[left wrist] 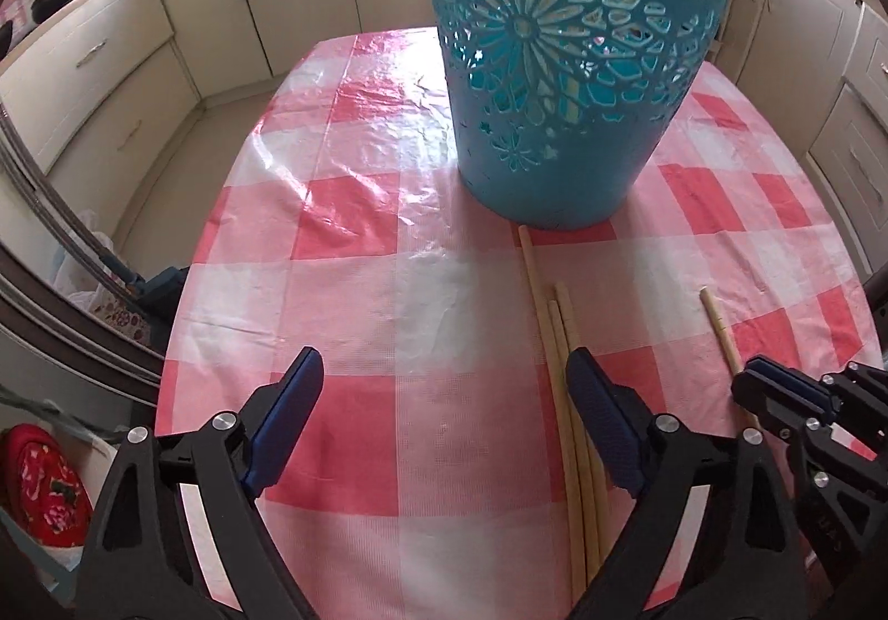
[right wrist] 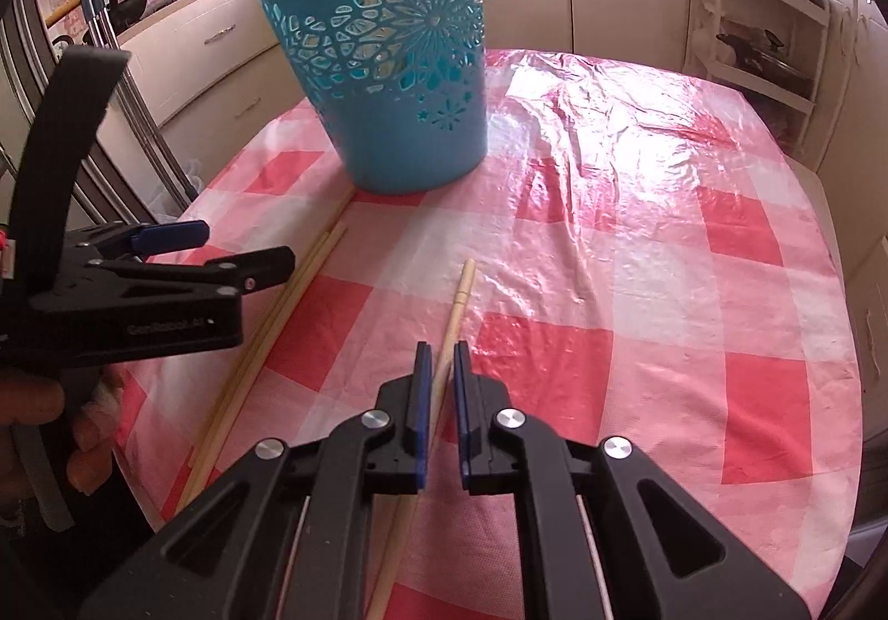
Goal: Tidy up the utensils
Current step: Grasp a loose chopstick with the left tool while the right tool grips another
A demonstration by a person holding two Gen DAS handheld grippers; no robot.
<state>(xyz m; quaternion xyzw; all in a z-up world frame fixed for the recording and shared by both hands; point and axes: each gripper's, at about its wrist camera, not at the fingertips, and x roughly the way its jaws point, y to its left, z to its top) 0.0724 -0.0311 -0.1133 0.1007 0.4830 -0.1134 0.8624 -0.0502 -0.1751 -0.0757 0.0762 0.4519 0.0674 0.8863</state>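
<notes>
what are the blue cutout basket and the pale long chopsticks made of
Blue cutout basket: looks like moulded plastic, matt, with clean pierced flower patterns in a thin wall. Pale long chopsticks: probably bamboo or wood, unvarnished, a dull tan; the single one in the right gripper has turned grooves near its end.
</notes>
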